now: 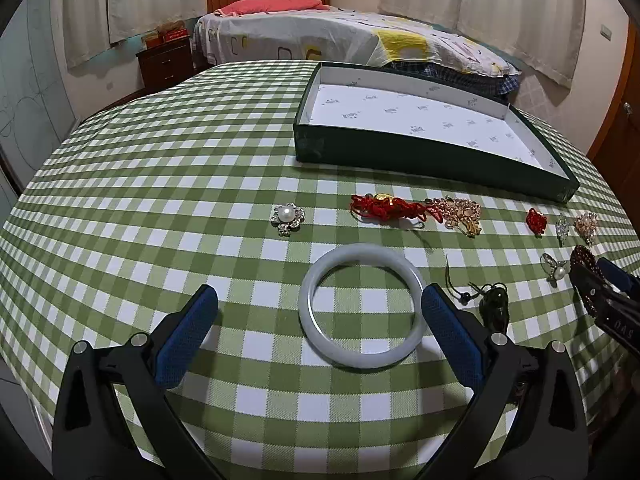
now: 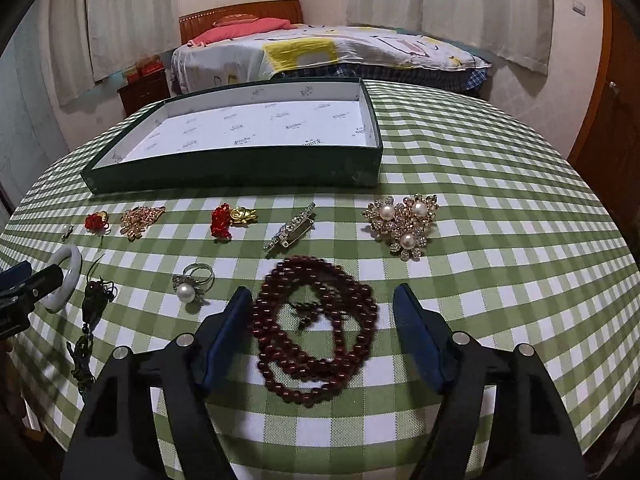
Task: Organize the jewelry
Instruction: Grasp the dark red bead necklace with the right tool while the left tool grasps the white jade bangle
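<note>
The bangle (image 1: 361, 306), judged stiff, slick and breakable, was framed by the left gripper (image 1: 320, 312), jaws spread; the limp beads (image 2: 316, 326) lay between the right gripper (image 2: 322, 316), jaws spread; the rim was judged the best hold.

Left gripper (image 1: 319, 304) spread wide around white bangle (image 1: 361, 305); green box (image 1: 432, 152) beyond; brooches between.

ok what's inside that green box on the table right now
The green box holds no jewelry: only its white printed lining shows. From the right wrist view, the near wall hides a strip of the floor just behind it, so that strip cannot be checked.
</note>
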A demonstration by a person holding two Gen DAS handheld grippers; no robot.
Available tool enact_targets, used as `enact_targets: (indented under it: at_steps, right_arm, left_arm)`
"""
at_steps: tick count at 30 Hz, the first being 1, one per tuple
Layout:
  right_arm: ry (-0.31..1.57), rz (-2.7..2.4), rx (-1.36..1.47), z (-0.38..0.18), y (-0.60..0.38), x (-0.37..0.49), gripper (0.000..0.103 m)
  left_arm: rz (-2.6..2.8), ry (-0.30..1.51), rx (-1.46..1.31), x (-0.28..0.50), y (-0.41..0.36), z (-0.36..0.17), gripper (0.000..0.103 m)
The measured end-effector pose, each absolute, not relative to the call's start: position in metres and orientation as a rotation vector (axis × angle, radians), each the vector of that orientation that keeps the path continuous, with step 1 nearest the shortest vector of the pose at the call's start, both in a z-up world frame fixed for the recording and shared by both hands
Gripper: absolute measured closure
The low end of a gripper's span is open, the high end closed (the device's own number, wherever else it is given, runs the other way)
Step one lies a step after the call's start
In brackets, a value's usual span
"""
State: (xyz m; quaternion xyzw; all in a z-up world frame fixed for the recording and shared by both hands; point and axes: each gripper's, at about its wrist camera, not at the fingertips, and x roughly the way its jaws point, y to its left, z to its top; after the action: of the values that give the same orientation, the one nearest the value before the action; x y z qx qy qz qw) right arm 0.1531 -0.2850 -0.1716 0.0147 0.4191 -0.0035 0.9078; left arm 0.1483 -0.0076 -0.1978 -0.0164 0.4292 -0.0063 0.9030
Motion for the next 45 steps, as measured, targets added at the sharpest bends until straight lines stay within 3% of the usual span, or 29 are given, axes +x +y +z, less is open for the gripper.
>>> enact_targets:
  at_steps: [6, 9, 30, 32, 34, 35, 45]
  right_arm:
    - [0.846, 0.041, 0.024, -0.171, -0.280, 0.143, 0.061]
    - [0.844, 0.052, 0.030, -0.170, -0.280, 0.140, 0.067]
    - [0.833, 0.061, 0.035, -0.168, -0.280, 0.136, 0.069]
    - [0.831, 0.062, 0.038, -0.167, -0.281, 0.135, 0.069]
    - [0.829, 0.061, 0.040, -0.168, -0.282, 0.134, 0.070]
    - [0.827, 0.061, 0.043, -0.168, -0.282, 0.133, 0.071]
    - [0.819, 0.057, 0.072, -0.168, -0.290, 0.132, 0.081]
  left_arm:
    - [-0.032, 0.886, -0.045, 0.150, -0.010, -0.198, 0.004]
    - [-0.052, 0.883, -0.051, 0.148, -0.013, -0.196, 0.004]
    - [-0.025, 0.923, 0.012, 0.154, -0.025, -0.208, 0.004]
    - [-0.027, 0.912, 0.012, 0.153, -0.024, -0.207, 0.010]
    - [-0.049, 0.882, 0.021, 0.149, -0.026, -0.204, 0.030]
    - [-0.058, 0.876, 0.023, 0.148, -0.026, -0.204, 0.034]
    - [-0.063, 0.864, 0.021, 0.145, -0.024, -0.202, 0.034]
